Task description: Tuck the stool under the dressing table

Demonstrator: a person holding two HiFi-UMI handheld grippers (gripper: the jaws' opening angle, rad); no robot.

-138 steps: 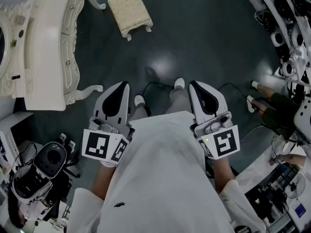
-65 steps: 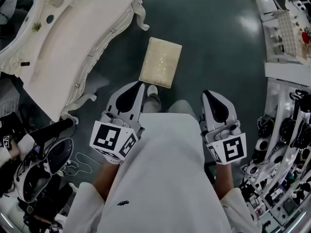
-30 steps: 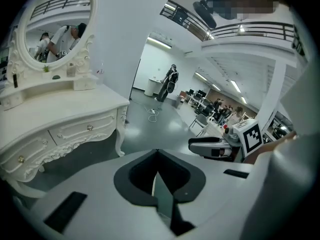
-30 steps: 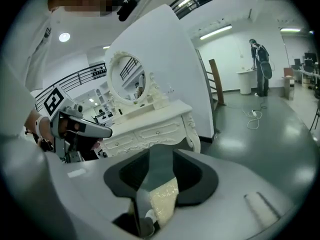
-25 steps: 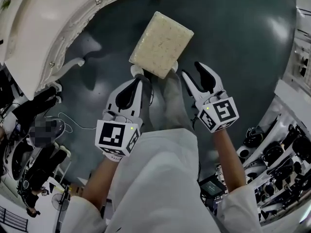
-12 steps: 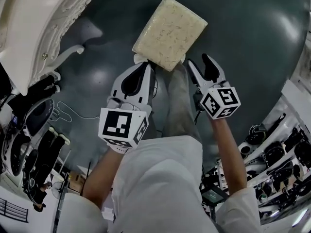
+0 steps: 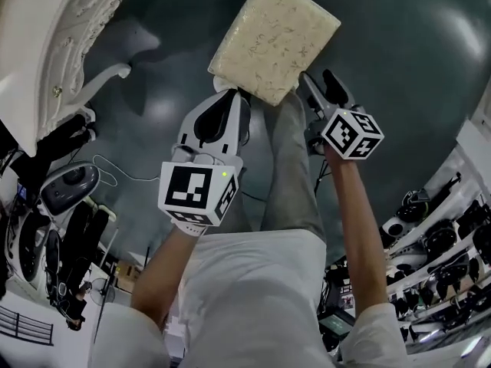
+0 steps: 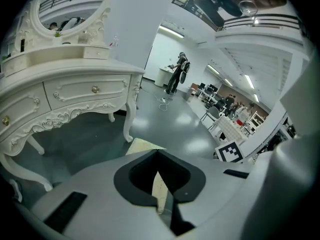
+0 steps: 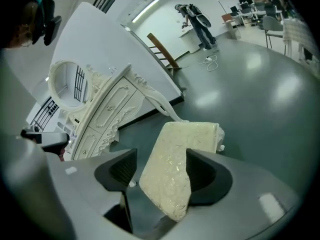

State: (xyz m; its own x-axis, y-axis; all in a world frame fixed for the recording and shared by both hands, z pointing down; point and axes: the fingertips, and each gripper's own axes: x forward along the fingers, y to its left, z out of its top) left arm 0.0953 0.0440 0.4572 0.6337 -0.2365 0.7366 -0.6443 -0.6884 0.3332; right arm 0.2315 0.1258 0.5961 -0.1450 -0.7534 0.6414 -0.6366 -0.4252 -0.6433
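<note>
The stool [image 7: 275,37], a cream cushioned seat, stood on the dark floor [image 7: 399,60] at the person's 12 o'clock, out in the open and clear of the dressing table [image 7: 46,37]. The table lay at the stool's 9 to 10 o'clock, with bare floor between them and one curved table leg [image 7: 115,75] nearest the seat.

The right gripper [image 7: 321,87] sat at the stool's 5 o'clock corner. In the right gripper view its jaws stood wide apart with that corner of the cushion [image 9: 185,139] between them, a gap showing on the left side. The left gripper [image 7: 232,94] was at the stool's 7 o'clock corner, its tip against the seat's near edge. In the left gripper view its jaws met at their tips, holding nothing, and a sliver of cream cushion [image 8: 145,145] showed just beyond them.

A trousered leg [image 7: 295,159] ran down between the two grippers.
</note>
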